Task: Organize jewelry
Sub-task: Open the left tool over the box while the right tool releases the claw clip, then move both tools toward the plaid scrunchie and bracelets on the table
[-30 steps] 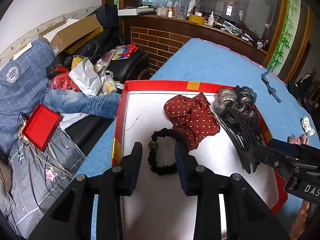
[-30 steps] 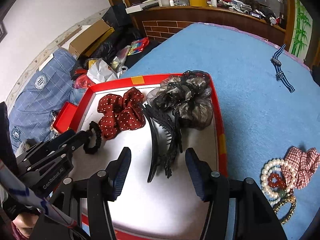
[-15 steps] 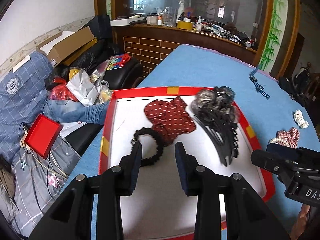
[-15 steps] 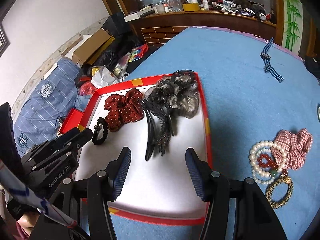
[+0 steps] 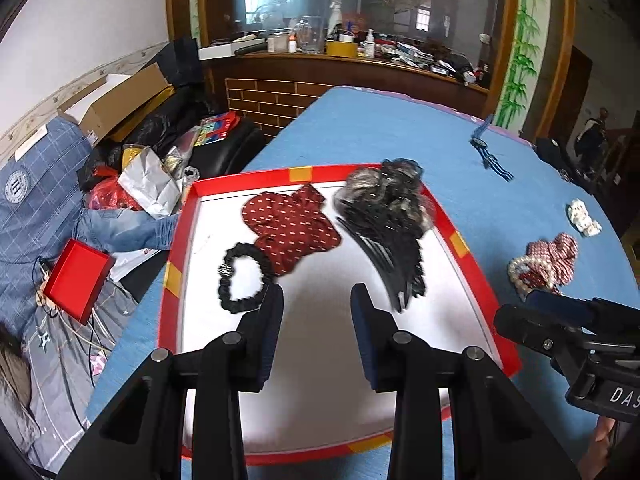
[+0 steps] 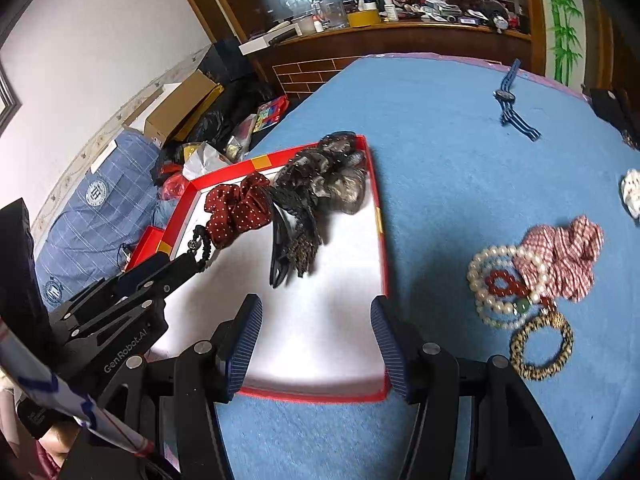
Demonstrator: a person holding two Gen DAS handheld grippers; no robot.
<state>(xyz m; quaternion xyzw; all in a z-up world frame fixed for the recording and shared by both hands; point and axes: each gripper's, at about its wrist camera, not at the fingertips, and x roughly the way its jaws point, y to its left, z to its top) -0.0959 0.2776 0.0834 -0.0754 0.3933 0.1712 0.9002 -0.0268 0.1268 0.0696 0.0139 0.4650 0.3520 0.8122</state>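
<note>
From the left wrist, you held the left gripper [image 5: 316, 304] empty, jaws parted, above the red tray [image 5: 476, 276] already holding hair pieces.

From the right wrist, your right gripper [image 6: 316, 320] gaped empty; the bracelets [image 6: 516, 292] waited outside on blue cloth [image 6: 440, 140].

Tray [image 5: 478, 276] front half bare; hair accessories [image 5: 384, 220] crowd back.

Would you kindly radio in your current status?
Left gripper, right gripper open, empty. Red-rimmed white tray holds hair pieces. Pearl bracelets, checked scrunchie outside. Nothing blocking.
</note>
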